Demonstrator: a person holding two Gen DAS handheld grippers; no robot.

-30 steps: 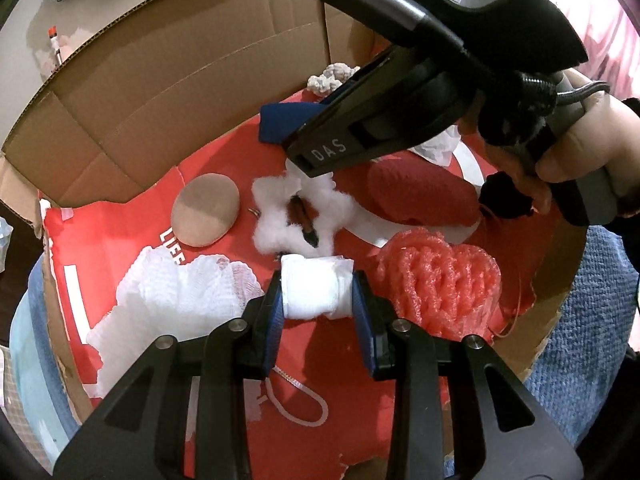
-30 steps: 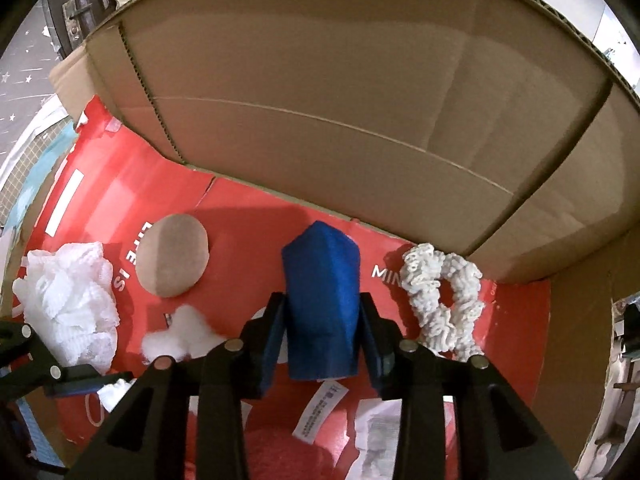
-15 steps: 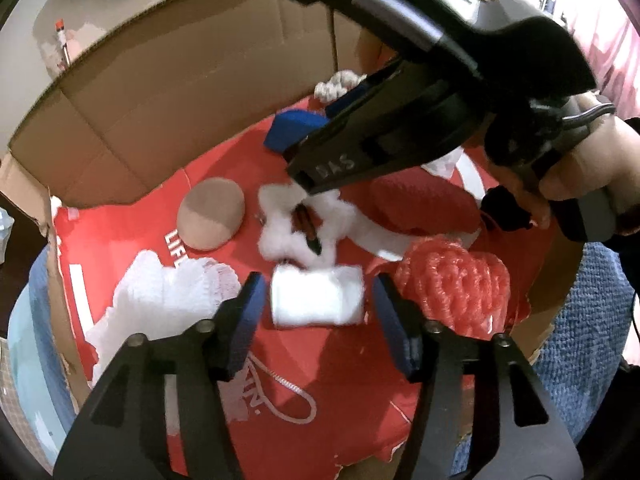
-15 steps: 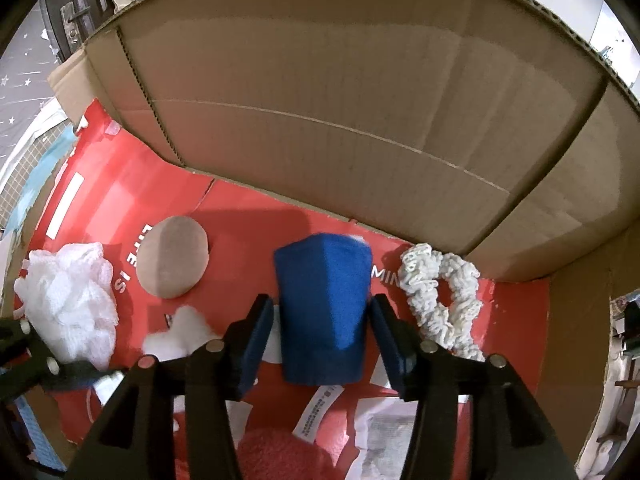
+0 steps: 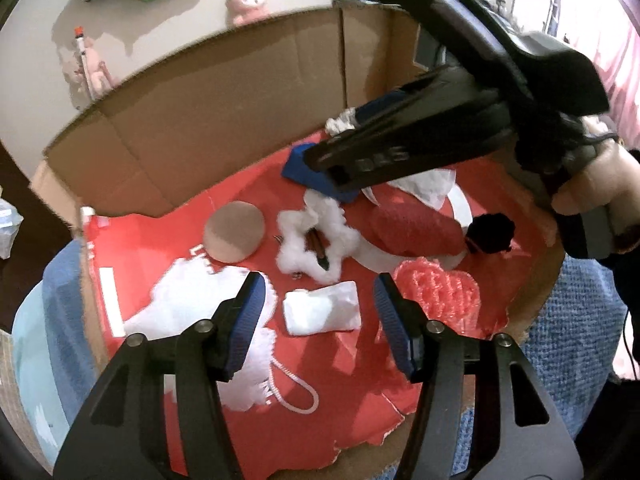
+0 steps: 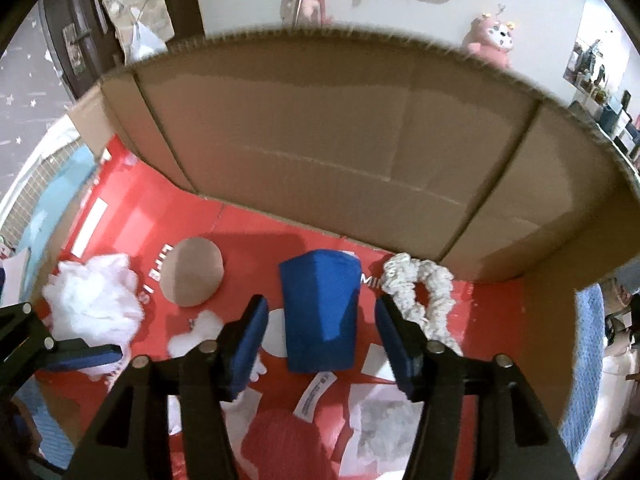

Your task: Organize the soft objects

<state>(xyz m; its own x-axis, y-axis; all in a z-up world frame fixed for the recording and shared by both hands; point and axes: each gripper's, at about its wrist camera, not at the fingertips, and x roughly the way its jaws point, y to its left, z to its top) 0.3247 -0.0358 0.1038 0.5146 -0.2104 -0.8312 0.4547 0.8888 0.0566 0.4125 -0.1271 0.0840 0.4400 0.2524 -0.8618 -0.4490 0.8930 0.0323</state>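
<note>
Left wrist view: the left gripper (image 5: 318, 318) hangs above a small white rolled cloth bundle (image 5: 322, 314). Its jaws are opening, and the bundle lies between the blue pads (image 5: 250, 320) without contact on either side. The bundle is soft, roughly rectangular and slightly creased, and rests flat on the red printed floor of the open cardboard box (image 5: 224, 120). Left of it lies a white mesh puff (image 5: 188, 308); right of it lies a red heart-shaped foam net (image 5: 440, 292). Behind it sit a white fluffy cotton tuft (image 5: 310, 240) with a dark brown stick-like item on top, a tan round pad (image 5: 234, 232) and a red knitted roll (image 5: 416, 230) with a black pompom (image 5: 490, 234) just beside its end.

Right wrist view: the right gripper (image 6: 320, 340) is poised over a blue folded felt-like block (image 6: 320, 312). Its jaws are opening; the block stands between the pads, clear of both. The block is matte, deep blue, with angled facets and a flat lower edge, and rests on the red floor near the back wall of the box. A cream ruffled fabric scrunchie (image 6: 420, 300) lies just right of it, the tan round pad to its left. A person's hand (image 5: 592, 192) holds the right gripper's handle
</note>
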